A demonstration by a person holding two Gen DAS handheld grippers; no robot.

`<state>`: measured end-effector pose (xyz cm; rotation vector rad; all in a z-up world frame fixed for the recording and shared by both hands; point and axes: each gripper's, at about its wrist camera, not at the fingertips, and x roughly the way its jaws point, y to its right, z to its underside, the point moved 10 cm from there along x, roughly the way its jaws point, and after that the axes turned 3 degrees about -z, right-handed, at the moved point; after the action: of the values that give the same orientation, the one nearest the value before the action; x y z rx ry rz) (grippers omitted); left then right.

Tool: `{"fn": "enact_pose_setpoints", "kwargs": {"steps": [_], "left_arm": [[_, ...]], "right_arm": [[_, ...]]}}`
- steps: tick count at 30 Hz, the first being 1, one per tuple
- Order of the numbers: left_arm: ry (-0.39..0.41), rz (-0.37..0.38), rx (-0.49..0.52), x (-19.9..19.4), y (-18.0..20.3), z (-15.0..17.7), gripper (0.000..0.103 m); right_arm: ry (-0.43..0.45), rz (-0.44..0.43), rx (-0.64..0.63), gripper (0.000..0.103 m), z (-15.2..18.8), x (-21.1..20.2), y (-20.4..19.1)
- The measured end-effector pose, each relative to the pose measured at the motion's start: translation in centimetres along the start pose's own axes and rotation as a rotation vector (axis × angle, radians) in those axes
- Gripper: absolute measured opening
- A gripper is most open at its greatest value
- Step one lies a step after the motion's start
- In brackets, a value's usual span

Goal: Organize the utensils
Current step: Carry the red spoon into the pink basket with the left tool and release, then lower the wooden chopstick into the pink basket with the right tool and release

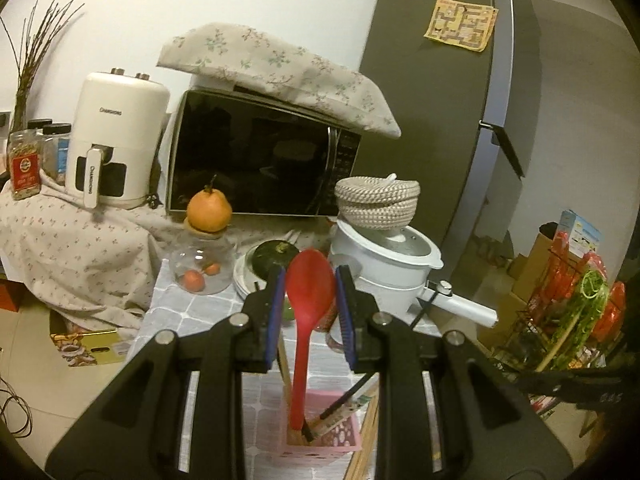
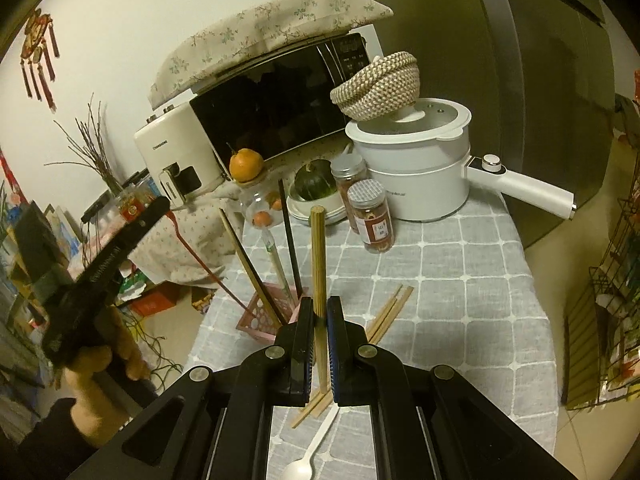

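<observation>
In the left wrist view my left gripper (image 1: 310, 280) is open around the bowl of a red spoon (image 1: 308, 292); the pads stand beside it with small gaps. The spoon's handle stands in a pink utensil holder (image 1: 320, 432) with several chopsticks. In the right wrist view my right gripper (image 2: 319, 312) is shut on a bamboo chopstick (image 2: 318, 252), held upright just right of the pink holder (image 2: 260, 316). Loose wooden chopsticks (image 2: 390, 310) and a white plastic spoon (image 2: 308, 456) lie on the grey checked tablecloth (image 2: 460, 280). The left gripper's body (image 2: 100, 268) shows at the left.
Behind the holder stand two spice jars (image 2: 370, 216), a white electric pot (image 2: 416, 172) with a woven basket on its lid, a plate with a green squash (image 2: 314, 184), a glass jar topped by an orange (image 2: 246, 164), a microwave (image 2: 276, 108) and an air fryer (image 1: 116, 140). A wire rack (image 1: 572, 312) is at the right.
</observation>
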<state>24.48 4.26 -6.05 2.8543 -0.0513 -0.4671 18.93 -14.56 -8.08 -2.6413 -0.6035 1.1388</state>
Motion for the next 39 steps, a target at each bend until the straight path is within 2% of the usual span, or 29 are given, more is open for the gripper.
{"fn": "enact_pose_setpoints", "kwargs": {"steps": [8,13,18,25,34,37,39], "left_arm": [[-0.017,0.02,-0.009,1.7,-0.2,1.1,0.027],[-0.083,0.055,-0.009,2.9,0.3,2.5,0.027],[-0.166,0.029,0.012,4.2,0.0,4.6,0.027],[-0.227,0.025,0.012,5.0,-0.1,5.8,0.027],[-0.285,0.016,0.038,2.6,-0.4,5.7,0.053],[-0.33,-0.035,0.077,1.1,-1.2,6.3,0.06],[-0.389,-0.089,0.114,0.0,-2.0,7.3,0.064]], "right_arm": [[0.017,-0.001,-0.011,0.006,-0.4,-0.3,-0.4],[0.022,-0.005,-0.012,0.006,-0.5,-0.4,-0.5],[0.037,-0.027,-0.007,0.006,-1.0,-0.9,-1.0],[0.063,-0.062,0.002,0.006,-2.3,-1.2,-1.8],[0.109,-0.071,-0.01,0.006,-4.0,-1.5,-3.6],[0.126,-0.072,-0.022,0.006,-4.8,-1.3,-4.5],[0.135,-0.069,-0.037,0.006,-5.2,-0.9,-5.1]]}}
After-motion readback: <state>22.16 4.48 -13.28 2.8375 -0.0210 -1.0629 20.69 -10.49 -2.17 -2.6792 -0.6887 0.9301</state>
